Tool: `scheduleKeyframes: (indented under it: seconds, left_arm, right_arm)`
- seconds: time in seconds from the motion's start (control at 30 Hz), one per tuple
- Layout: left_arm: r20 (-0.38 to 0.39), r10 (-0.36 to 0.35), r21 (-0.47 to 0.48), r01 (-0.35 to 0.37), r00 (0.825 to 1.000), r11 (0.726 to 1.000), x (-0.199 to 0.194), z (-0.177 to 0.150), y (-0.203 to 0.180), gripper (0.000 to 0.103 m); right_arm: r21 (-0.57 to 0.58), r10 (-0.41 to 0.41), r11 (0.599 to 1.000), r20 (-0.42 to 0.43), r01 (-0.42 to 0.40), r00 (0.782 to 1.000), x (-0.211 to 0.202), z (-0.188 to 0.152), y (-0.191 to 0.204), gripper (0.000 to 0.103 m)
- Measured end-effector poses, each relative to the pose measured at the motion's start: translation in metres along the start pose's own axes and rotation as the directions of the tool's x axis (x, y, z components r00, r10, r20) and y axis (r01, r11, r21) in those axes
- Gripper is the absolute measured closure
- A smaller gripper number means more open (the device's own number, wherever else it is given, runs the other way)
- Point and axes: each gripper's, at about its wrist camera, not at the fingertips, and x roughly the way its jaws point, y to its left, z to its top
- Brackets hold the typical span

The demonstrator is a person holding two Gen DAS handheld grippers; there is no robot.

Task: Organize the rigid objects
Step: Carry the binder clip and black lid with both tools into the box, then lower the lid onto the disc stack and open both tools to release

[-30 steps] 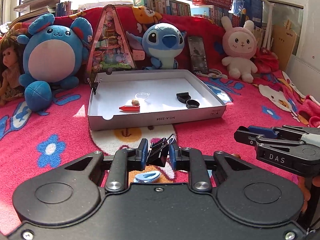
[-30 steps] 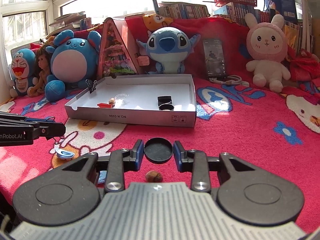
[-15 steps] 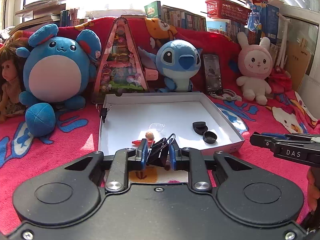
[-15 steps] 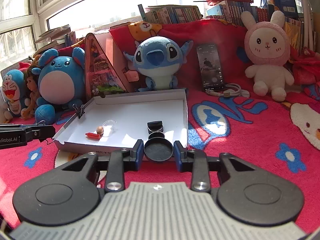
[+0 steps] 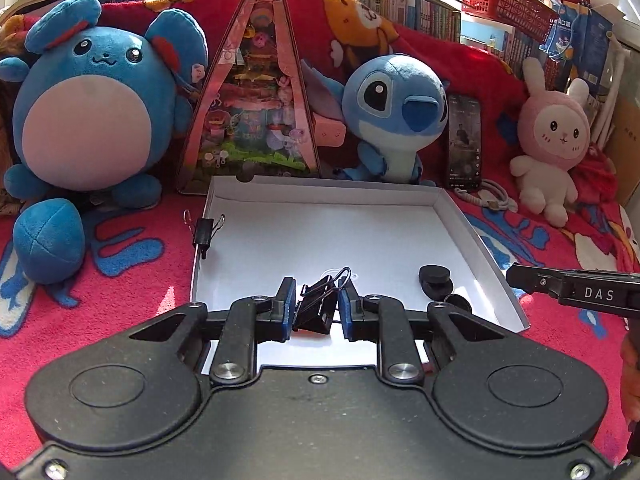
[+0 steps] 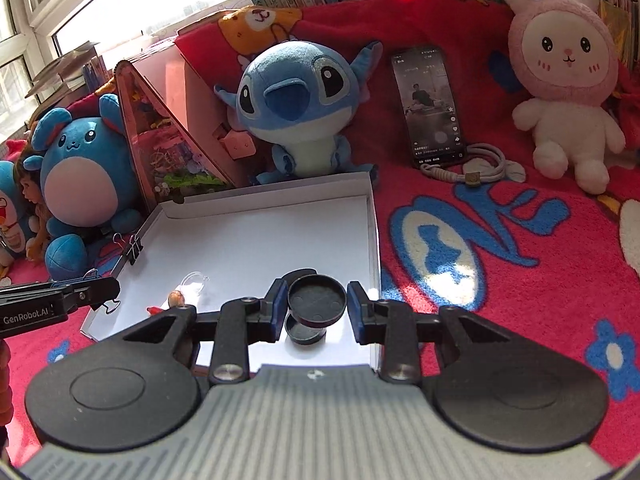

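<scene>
A white shallow box [image 5: 320, 236] [image 6: 264, 236] lies on the red blanket. My left gripper [image 5: 316, 312] is over its near edge, its jaws parted slightly around a black binder clip [image 5: 318, 308] that tilts between the pads. My right gripper [image 6: 318, 312] holds its jaws a little wider than a round black lid [image 6: 317, 301], which sits tilted on black caps [image 6: 305, 332] in the box. Black caps [image 5: 434, 280] also show in the left wrist view. A bead [image 6: 176, 299], a clear ring [image 6: 194, 280] and a red piece [image 6: 154, 311] lie in the box.
Another binder clip [image 5: 204, 232] is clipped on the box's left wall. Plush toys [image 5: 394, 120], a triangular pink box [image 5: 248, 112], a phone [image 6: 430, 104] and a pink rabbit [image 6: 560, 80] stand behind the box. The right gripper's tip [image 5: 576, 290] shows at the right.
Both grippers moved forward and over the white box. The jaws of both opened slightly; the black lid now rests on the caps in the box and the clip tilts.
</scene>
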Motion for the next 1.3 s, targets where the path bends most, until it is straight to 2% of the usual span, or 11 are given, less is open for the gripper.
scheduleKeyframes:
  seconds: [0.17, 0.23, 0.3, 0.4, 0.53, 0.8, 1.3]
  left_arm:
    - [-0.065, 0.026, -0.02, -0.027, 0.998, 0.999, 0.032, 0.013, 0.004, 0.082]
    - [-0.096, 0.056, -0.017, -0.058, 0.994, 0.998, 0.046, 0.017, 0.002, 0.082]
    - [-0.106, 0.066, -0.021, -0.069, 0.992, 0.997, 0.057, 0.021, 0.002, 0.082]
    - [-0.127, 0.067, -0.041, -0.073, 0.99, 0.997, 0.072, 0.028, 0.003, 0.082]
    - [-0.14, 0.105, -0.051, -0.113, 0.985, 0.992, 0.086, 0.033, 0.006, 0.082]
    - [-0.147, 0.126, -0.04, -0.133, 0.981, 0.99, 0.094, 0.03, 0.008, 0.082]
    - [-0.151, 0.139, -0.033, -0.145, 0.979, 0.989, 0.1, 0.024, 0.008, 0.081]
  right_arm:
    - [-0.02, -0.017, 1.0, -0.049, 0.016, 0.999, 0.026, 0.015, 0.011, 0.066]
    - [-0.038, -0.032, 0.999, -0.03, 0.031, 0.999, 0.034, 0.021, 0.016, 0.066]
    - [-0.042, -0.039, 0.998, -0.02, 0.038, 0.999, 0.044, 0.028, 0.021, 0.066]
    - [-0.017, -0.038, 0.999, -0.054, 0.037, 0.998, 0.061, 0.036, 0.024, 0.066]
    - [-0.033, -0.064, 0.998, -0.081, 0.062, 0.995, 0.081, 0.039, 0.03, 0.066]
    - [-0.021, -0.086, 0.996, -0.11, 0.084, 0.99, 0.105, 0.033, 0.031, 0.066]
    - [-0.034, -0.103, 0.994, -0.134, 0.099, 0.986, 0.116, 0.024, 0.034, 0.065]
